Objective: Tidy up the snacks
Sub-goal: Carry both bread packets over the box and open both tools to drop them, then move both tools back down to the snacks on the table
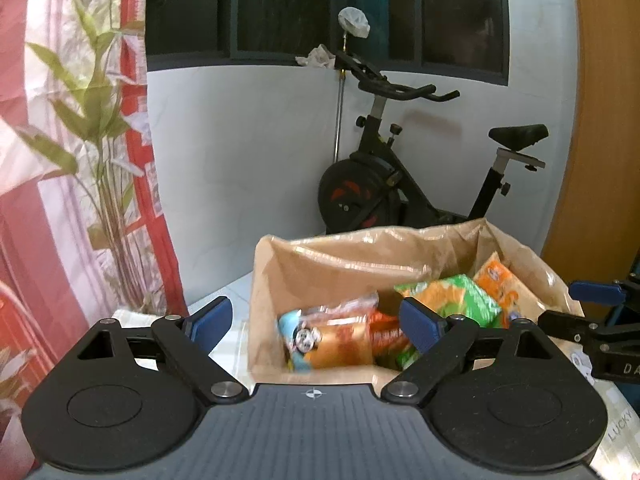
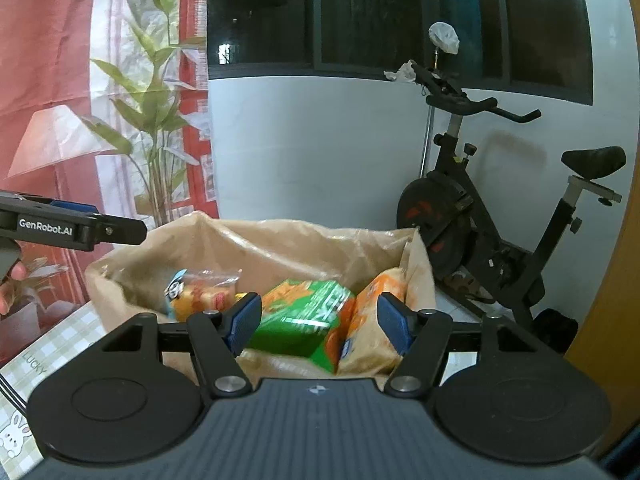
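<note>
Both jaws stand apart, empty: left gripper [image 1: 316, 322] wide, right gripper [image 2: 320, 322] narrower. Beyond them, mid-frame, the crinkled brown paper bag [image 1: 340, 260] holds green and orange snack packets [image 2: 304, 320] below its open rim.

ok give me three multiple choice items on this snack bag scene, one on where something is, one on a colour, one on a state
1. Where are the snack packets?
A. inside the brown paper bag
B. on the exercise bike seat
C. on the floor

2. What colour are the gripper pads?
A. red
B. blue
C. white

3. How does the left gripper stand?
A. shut on a packet
B. open, holding nothing
C. shut on the bag's rim

Answers:
1. A, the packets lie within the bag's walls in both views.
2. B, blue pads show on each finger.
3. B, its fingers are spread wide with no pad pressing on anything.
</note>
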Motion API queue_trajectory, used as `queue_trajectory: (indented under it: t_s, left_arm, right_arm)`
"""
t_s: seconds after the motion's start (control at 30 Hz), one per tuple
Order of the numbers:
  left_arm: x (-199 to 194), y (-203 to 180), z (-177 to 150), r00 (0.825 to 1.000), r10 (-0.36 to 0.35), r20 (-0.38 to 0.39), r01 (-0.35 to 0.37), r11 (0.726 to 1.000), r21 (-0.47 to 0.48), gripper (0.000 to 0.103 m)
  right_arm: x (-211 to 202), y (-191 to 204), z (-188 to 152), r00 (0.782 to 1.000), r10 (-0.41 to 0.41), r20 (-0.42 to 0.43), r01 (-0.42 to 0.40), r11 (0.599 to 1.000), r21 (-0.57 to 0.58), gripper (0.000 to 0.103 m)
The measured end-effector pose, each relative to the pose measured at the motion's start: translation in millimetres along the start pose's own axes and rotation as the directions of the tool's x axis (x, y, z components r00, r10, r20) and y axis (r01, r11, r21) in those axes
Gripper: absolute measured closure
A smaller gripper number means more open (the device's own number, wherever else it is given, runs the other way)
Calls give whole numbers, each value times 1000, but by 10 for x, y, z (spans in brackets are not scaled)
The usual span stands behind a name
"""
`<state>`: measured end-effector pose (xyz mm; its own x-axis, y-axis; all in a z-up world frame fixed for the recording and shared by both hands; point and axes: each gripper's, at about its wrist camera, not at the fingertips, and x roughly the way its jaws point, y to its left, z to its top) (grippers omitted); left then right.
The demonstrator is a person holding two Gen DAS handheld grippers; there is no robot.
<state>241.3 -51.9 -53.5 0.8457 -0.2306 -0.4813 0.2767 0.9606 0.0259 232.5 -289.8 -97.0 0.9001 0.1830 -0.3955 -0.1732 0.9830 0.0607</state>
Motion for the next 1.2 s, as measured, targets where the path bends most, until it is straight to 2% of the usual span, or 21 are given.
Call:
queue_trajectory:
  t_s: [0.37,0.53,0.77,1.0,1.2]
  left_arm:
    - [-392,187,-507,1000,-9,-17,8,999,-36,11]
    - [-472,194,-667,1000,14,-21,-14,1000,-17,11]
    - [-467,231,-873,999,10,-44,-13,998,-68,11]
    - [-312,282,-1097,995,33,-97,-44,993,-108,13]
    - [-192,334,-1247,990,60,-131,-78,987,-139,13]
  right_arm:
    - [-312,139,-343,999,30,25,-30,999,31,36]
    - [-402,208,-528,999,37,28,-38,998,58,36]
    - [-462,208,-710,999,29,28,-31,995,100,36]
    - [-399,115,-984,999,-3,-49,10,991,134,36]
    - [-289,87,-1228,992,-39,-122,54,992,116,36]
